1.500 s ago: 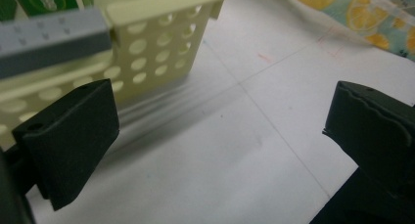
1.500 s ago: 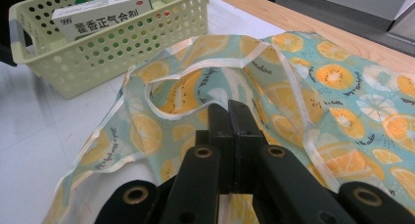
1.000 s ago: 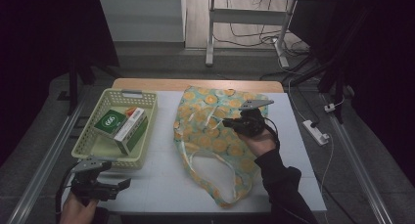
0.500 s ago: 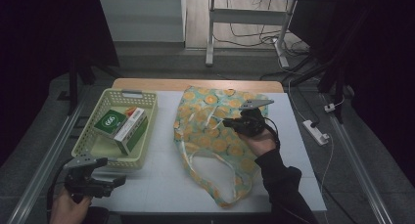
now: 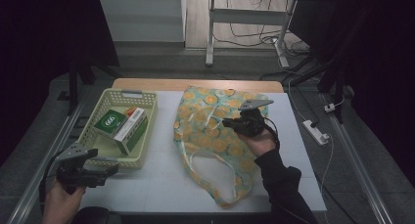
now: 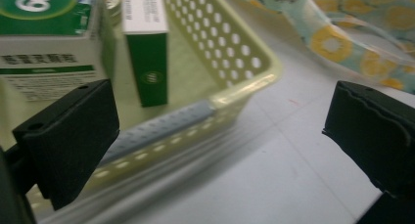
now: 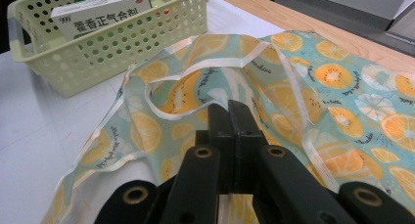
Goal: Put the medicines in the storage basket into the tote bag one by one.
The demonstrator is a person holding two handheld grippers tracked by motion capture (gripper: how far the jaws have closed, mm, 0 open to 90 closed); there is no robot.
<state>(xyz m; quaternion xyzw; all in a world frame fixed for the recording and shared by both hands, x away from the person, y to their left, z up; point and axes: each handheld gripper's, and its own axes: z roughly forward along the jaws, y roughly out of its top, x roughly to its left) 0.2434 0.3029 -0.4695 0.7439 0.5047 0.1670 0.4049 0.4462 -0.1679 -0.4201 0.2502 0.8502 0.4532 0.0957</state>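
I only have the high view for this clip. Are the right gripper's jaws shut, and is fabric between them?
Observer: The right gripper has its jaws shut over the fruit-print bag; whether fabric is pinched I cannot tell.
Operator: And the left one?
Observer: The left gripper is open, nothing between its jaws, at the yellow basket corner.
Operator: What's printed on the boxes?
Observer: The green and white box shows 999 in white.
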